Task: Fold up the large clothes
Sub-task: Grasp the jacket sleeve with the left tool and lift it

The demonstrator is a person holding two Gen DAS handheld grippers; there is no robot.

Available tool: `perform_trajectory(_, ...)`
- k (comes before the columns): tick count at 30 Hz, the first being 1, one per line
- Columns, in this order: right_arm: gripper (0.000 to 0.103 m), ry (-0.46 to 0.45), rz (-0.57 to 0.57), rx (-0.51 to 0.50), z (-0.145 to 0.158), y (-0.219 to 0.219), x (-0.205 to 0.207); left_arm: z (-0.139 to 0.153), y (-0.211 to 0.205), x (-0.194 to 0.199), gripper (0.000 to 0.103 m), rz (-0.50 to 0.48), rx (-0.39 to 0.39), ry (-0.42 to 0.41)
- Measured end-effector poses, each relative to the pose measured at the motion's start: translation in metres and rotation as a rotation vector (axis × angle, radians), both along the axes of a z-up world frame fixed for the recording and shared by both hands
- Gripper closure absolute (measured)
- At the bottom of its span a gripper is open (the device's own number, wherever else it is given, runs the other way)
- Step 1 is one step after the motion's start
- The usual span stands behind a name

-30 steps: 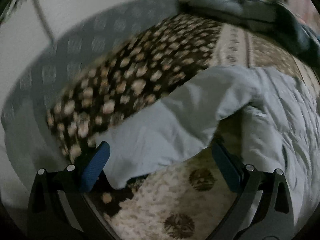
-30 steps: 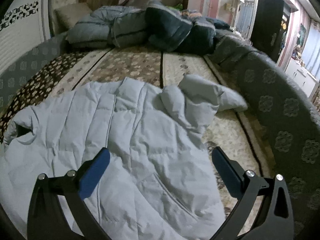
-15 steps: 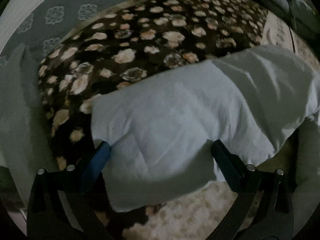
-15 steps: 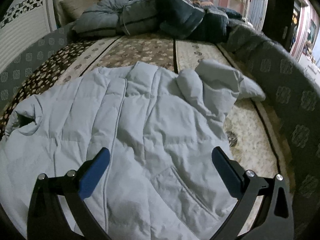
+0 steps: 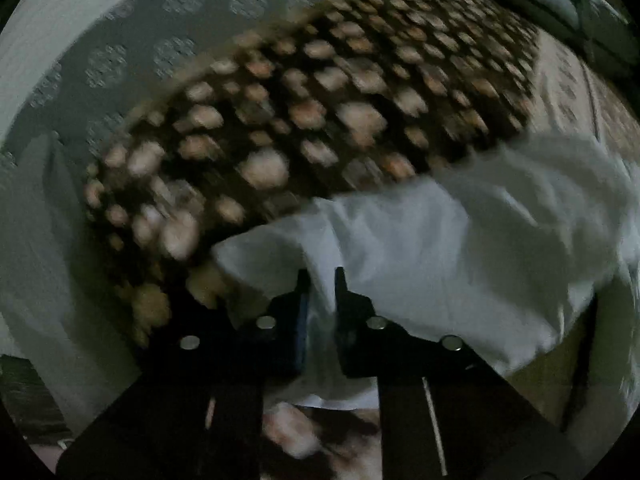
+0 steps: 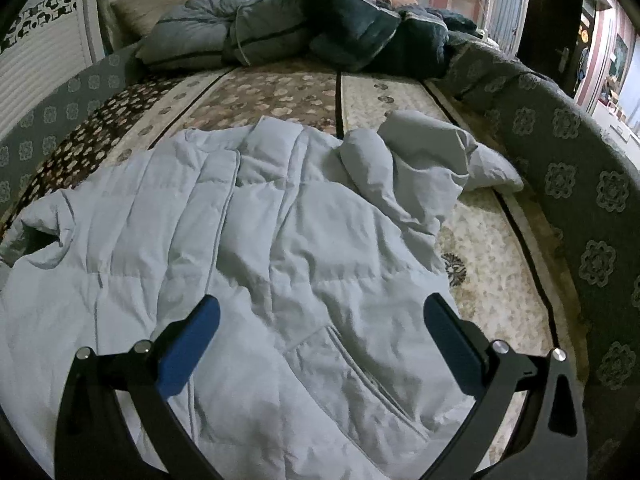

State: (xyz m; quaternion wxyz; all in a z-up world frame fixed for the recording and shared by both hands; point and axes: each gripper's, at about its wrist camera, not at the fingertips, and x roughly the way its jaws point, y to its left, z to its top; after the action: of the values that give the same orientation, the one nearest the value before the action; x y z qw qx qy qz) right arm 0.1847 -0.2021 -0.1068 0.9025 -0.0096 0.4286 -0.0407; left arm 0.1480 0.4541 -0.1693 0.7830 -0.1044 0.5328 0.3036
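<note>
A pale blue padded jacket (image 6: 280, 264) lies spread on the patterned bed cover, its collar toward the far end and one sleeve (image 6: 440, 160) bunched at the right. In the left wrist view my left gripper (image 5: 322, 276) is shut on the end of the jacket's other sleeve (image 5: 440, 248), a fold of fabric pinched between the jaws over the dark flowered blanket. My right gripper (image 6: 320, 320) hangs open above the jacket's lower front, near its pocket (image 6: 360, 372), with nothing between the fingers.
A heap of grey and dark blue quilts (image 6: 300, 36) lies at the far end of the bed. A padded grey rim with flower motifs (image 6: 580, 184) runs along the right side and a matching one (image 5: 140, 52) along the left. A dark door (image 6: 552, 20) stands at the back right.
My left gripper moved down onto the sleeve end and its jaws went from wide open to shut on the fabric. The right gripper sank slightly toward the jacket and stayed open.
</note>
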Motion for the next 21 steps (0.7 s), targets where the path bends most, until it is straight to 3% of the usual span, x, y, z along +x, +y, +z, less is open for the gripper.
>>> perform_trajectory(4, 0.002, -0.002, -0.005, -0.016, 0.0, -0.001, 0.002, 0.033, 0.04, 0.015, 0.097, 0.03, 0.059, -0.047)
perform_trajectory(7, 0.002, 0.003, -0.01, -0.022, -0.001, -0.001, 0.005, 0.059, 0.064, 0.031, 0.097, 0.033, 0.155, -0.108)
perform_trajectory(9, 0.002, 0.007, -0.012, -0.023, -0.002, -0.001, 0.007, 0.063, 0.083, 0.04, 0.093, 0.056, 0.149, -0.106)
perform_trajectory(11, 0.002, 0.006, -0.012, -0.025, -0.003, 0.001, 0.008, 0.064, 0.102, 0.04, 0.07, 0.118, 0.126, -0.107)
perform_trajectory(12, 0.002, 0.005, -0.011, -0.025, -0.003, 0.0, 0.007, 0.062, 0.108, 0.037, 0.036, 0.144, 0.109, -0.11)
perform_trajectory(13, 0.002, 0.008, -0.01, -0.026, -0.003, 0.0, 0.007, 0.062, 0.109, 0.033, 0.009, 0.167, 0.108, -0.119)
perform_trajectory(15, 0.002, 0.017, -0.01, -0.037, -0.006, 0.0, 0.01, 0.055, 0.101, 0.025, 0.005, 0.172, 0.109, -0.143)
perform_trajectory(21, 0.002, 0.036, -0.011, -0.035, -0.015, 0.001, 0.013, -0.013, 0.091, 0.033, 0.005, 0.173, 0.01, -0.03)
